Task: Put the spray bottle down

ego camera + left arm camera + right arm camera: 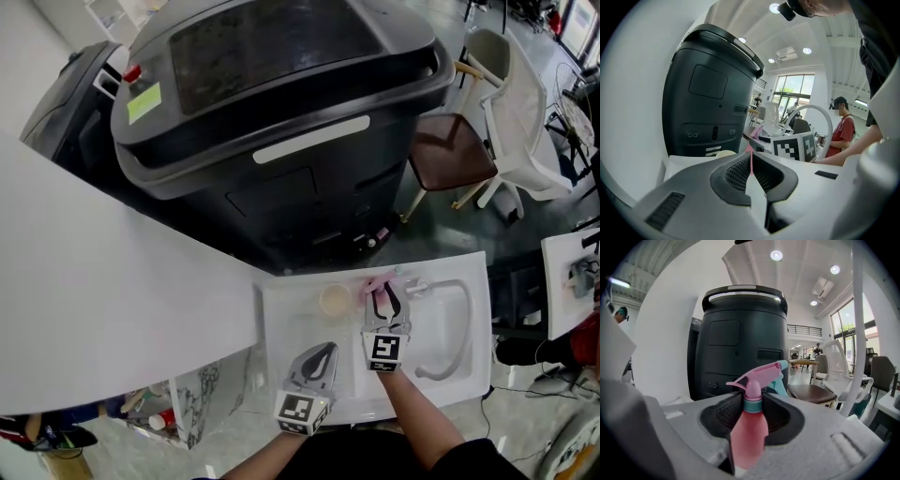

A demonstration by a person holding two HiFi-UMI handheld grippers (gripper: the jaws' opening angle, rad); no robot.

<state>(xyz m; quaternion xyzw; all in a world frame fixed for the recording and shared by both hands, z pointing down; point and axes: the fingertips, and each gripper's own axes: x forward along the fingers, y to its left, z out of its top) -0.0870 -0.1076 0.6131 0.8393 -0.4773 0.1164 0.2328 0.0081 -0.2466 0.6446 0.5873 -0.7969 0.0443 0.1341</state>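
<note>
My right claw [752, 403] grips the bottle [749, 432], nozzle toward two o'clock; next I seat it on the table [277, 330] and release.

Head camera is gazing steeply down on the table [291, 328]; cameras on the left gripper [323, 352] and right gripper [384, 292] are peering low, close along their jaws, all sharing the black bin [281, 112] at twelve o'clock.

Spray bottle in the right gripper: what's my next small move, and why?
The right gripper has its jaws clamped on the neck of the pink spray bottle above the white table, and no view shows the bottle's base touching down. So probably ease it straight down until the base rests there, keeping clear of the round beige object beside it.
</note>
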